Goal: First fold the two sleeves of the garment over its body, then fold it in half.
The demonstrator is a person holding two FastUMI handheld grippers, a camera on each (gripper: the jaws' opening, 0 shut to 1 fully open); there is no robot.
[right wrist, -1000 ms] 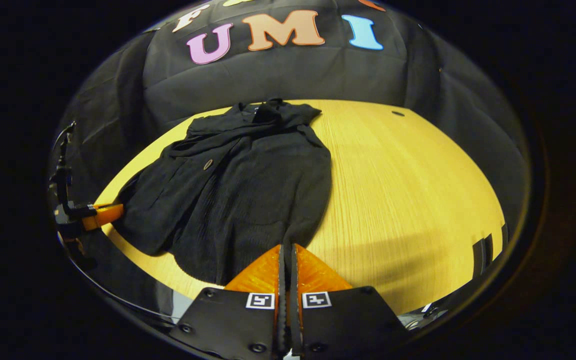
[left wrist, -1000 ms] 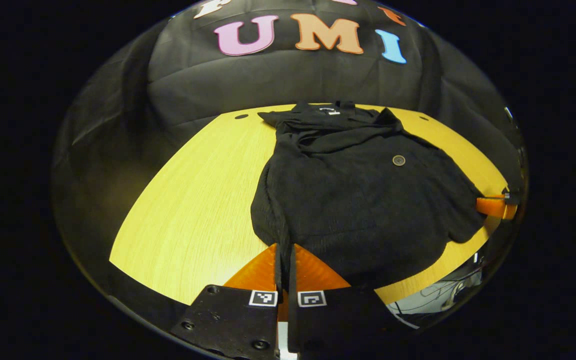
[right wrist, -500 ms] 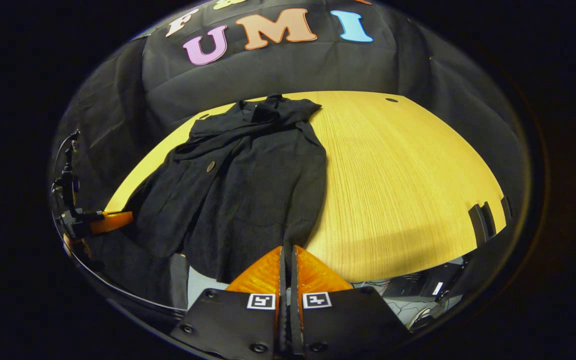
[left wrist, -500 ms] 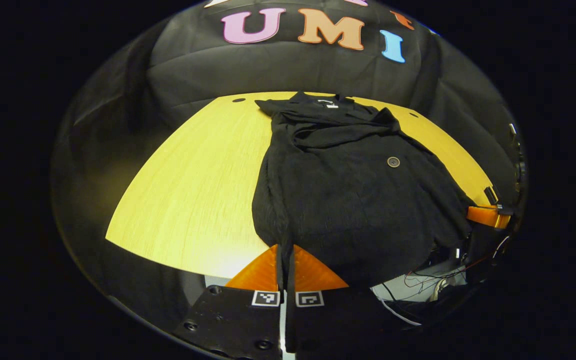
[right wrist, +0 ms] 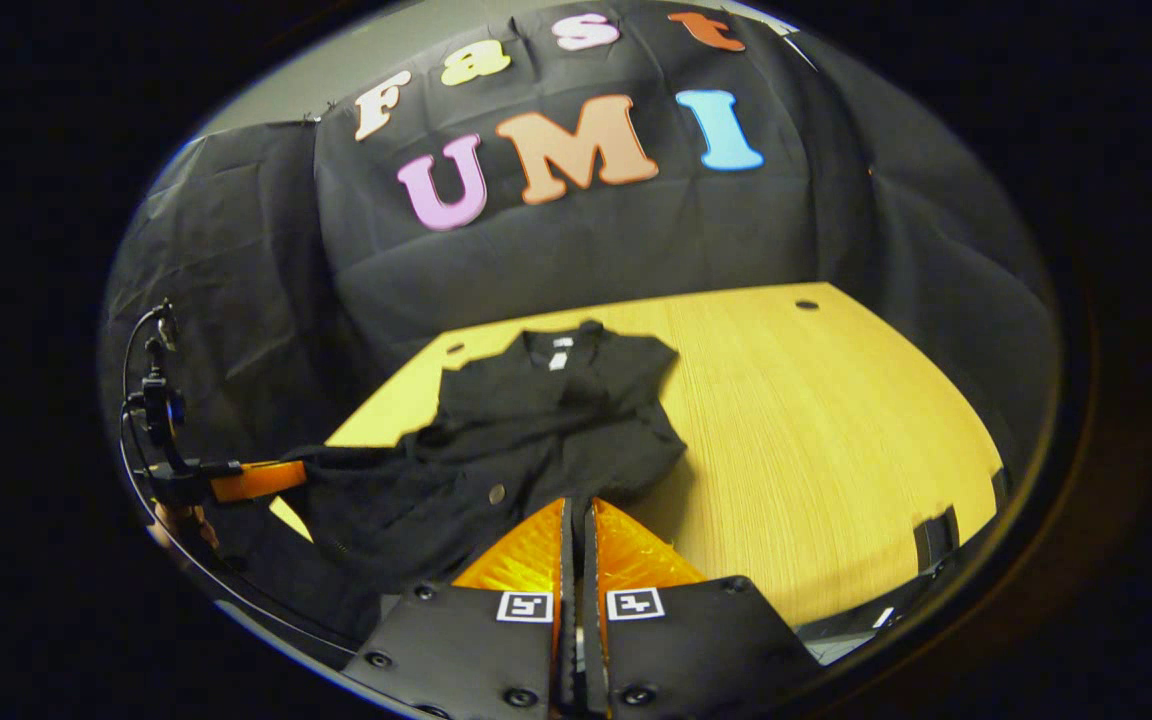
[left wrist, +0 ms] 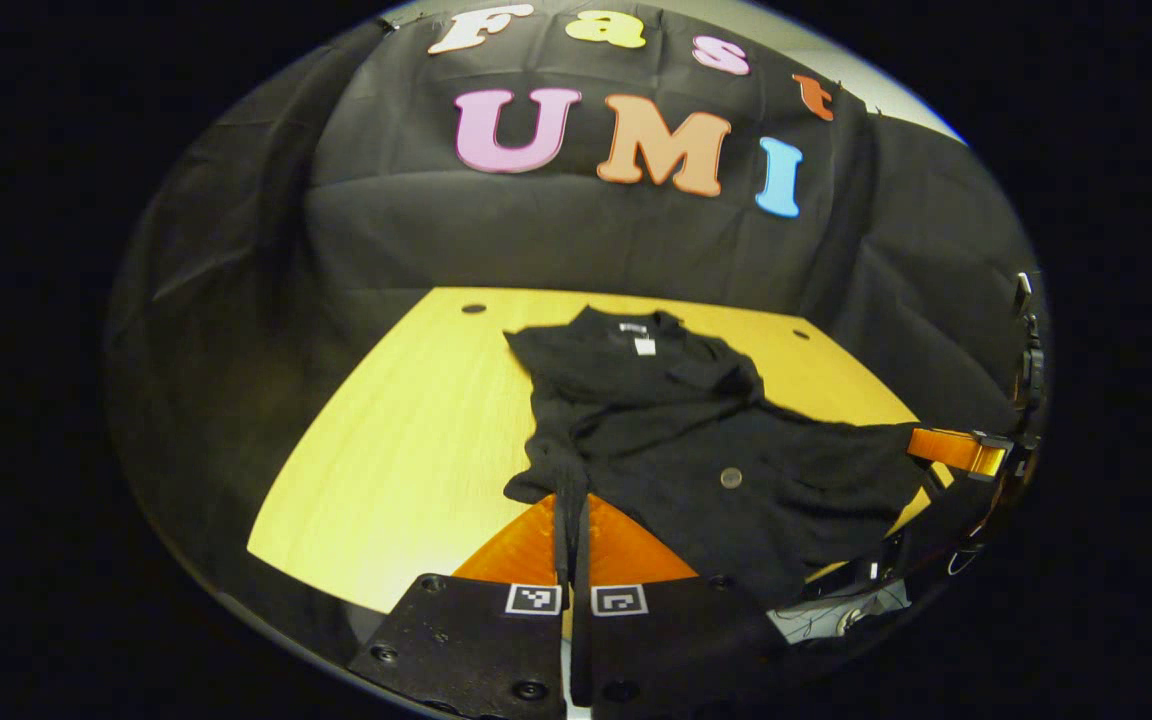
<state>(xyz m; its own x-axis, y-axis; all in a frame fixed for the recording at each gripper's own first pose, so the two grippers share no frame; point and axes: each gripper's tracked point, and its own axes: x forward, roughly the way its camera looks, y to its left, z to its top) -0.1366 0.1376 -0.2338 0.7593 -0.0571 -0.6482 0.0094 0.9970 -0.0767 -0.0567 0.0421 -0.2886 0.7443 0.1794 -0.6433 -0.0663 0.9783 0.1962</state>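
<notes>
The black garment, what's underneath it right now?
Under the black garment lies the yellow wooden table, bare beside it. The near hem is lifted, pinched by the left gripper and right gripper. The tabletop beneath the cloth is hidden.

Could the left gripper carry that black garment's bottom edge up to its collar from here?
Probably yes: the left gripper is shut on the garment, and bare table and cloth lie between it and the collar.
</notes>
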